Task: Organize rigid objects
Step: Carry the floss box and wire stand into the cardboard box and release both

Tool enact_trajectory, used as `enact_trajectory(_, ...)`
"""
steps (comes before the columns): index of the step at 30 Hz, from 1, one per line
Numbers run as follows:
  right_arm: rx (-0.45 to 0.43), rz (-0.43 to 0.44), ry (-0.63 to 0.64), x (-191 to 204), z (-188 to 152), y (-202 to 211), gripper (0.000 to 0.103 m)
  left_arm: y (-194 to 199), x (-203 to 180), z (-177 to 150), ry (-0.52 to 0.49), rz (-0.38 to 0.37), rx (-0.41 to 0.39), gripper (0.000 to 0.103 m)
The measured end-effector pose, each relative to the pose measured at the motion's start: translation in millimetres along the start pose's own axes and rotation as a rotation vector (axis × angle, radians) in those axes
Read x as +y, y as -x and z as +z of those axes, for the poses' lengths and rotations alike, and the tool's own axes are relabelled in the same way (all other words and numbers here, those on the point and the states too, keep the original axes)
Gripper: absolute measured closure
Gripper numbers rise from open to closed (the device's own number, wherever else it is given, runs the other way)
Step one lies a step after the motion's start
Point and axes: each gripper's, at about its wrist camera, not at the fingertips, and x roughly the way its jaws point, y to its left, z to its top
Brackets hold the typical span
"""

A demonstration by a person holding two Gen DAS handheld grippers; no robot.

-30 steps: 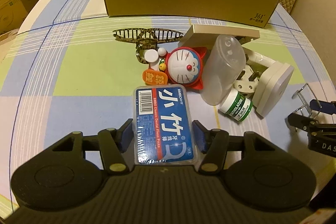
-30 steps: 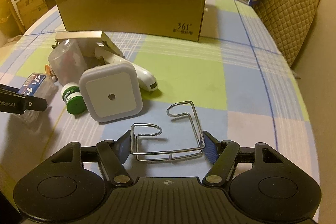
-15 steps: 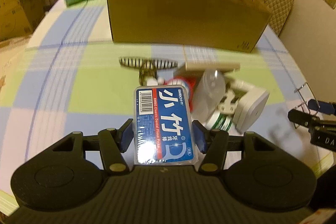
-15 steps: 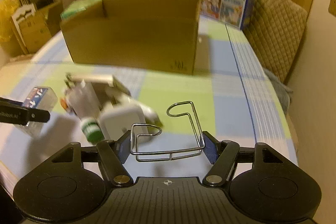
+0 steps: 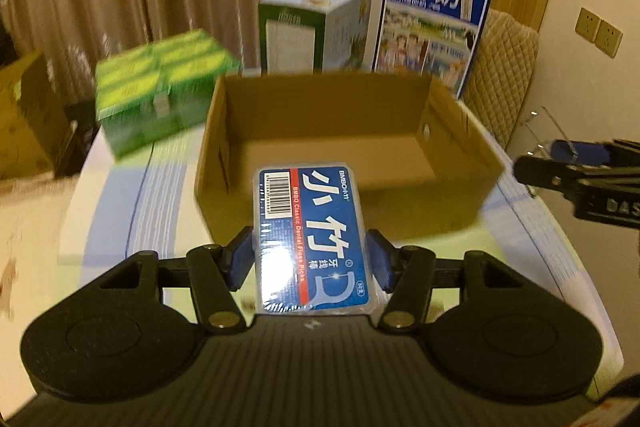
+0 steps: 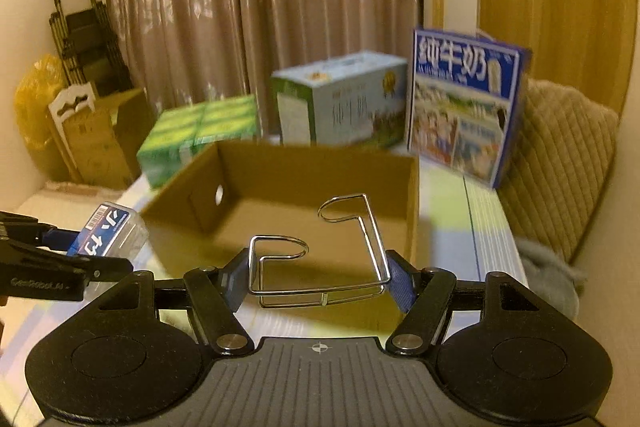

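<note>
**Held, left:** dental floss pick box (image 5: 314, 239), clear plastic with a blue label, gripped across its long sides by the left gripper (image 5: 312, 261); both blue fingers (image 5: 240, 261) press its sides. It is carried in the air just short of the cardboard box (image 5: 460, 203)'s near wall.

**Held, right:** bent wire rack (image 6: 320, 263), chrome, two hooked ends up; the right gripper (image 6: 318, 277) is closed on the rack's base, a finger touching each end. It hangs before the same box, over its near wall as seen from the right wrist.

**Receptacle:** open cardboard box on the checked worktop (image 5: 120, 211). The visible floor of it is bare; nothing appears stowed yet.

**Progress, judged:** early. Two items are lifted and lined up for the box, neither released. Both deposits remain, plus whatever else waits on the worktop.

**Background stock:** green carton pack (image 5: 160, 83), pale milk carton case (image 6: 340, 99) and blue milk carton case (image 6: 464, 103) beyond the box; quilted chair back (image 6: 560, 155) to the right.

**Not legible or hidden:**
- Worktop directly beneath both grippers, covered by their bodies; any other loose items there cannot be counted.
- Near inner corners of the box, masked by the floss box and the near wall.
- Left edge of the left-wrist view is motion-blurred.
- Person's hands: out of view.
</note>
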Motion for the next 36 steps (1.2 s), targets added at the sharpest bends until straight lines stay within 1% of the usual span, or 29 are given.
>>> enact_trajectory(2,-0.001,0.009,-0.011,-6,18,-22,0.038,-12,2,21,-0.029,0.008,-0.012,0.049)
enact_trajectory(4,0.012,0.026,-0.041,-14,29,-45,0.038,-29,5,39,-0.045,0.012,-0.01,0.049)
enact_trajectory(7,0.036,0.014,-0.045,-19,33,-76,0.038,-54,10,56,-0.046,0.007,0.002,0.049)
enact_trajectory(10,0.074,0.013,-0.039,-22,29,-104,0.038,-77,16,62,-0.037,0.0,0.021,0.049)
enact_trajectory(14,0.114,0.011,-0.059,-29,17,-131,0.038,-101,18,61,-0.032,-0.005,0.037,0.049)
enact_trajectory(18,0.135,0.012,-0.075,-33,13,-146,0.038,-117,20,60,-0.024,-0.011,0.052,0.049)
enact_trajectory(27,0.155,0.003,-0.084,-38,4,-159,0.038,-140,16,61,-0.024,-0.022,0.071,0.048)
enact_trajectory(29,0.163,-0.001,-0.087,-39,3,-161,0.038,-140,16,62,-0.017,-0.017,0.065,0.038)
enact_trajectory(30,0.166,-0.002,-0.088,-39,3,-162,0.038,-139,16,63,-0.014,-0.011,0.054,0.035)
enact_trajectory(36,0.167,0.0,-0.081,-39,3,-162,0.038,-132,22,61,0.009,-0.008,0.044,0.035)
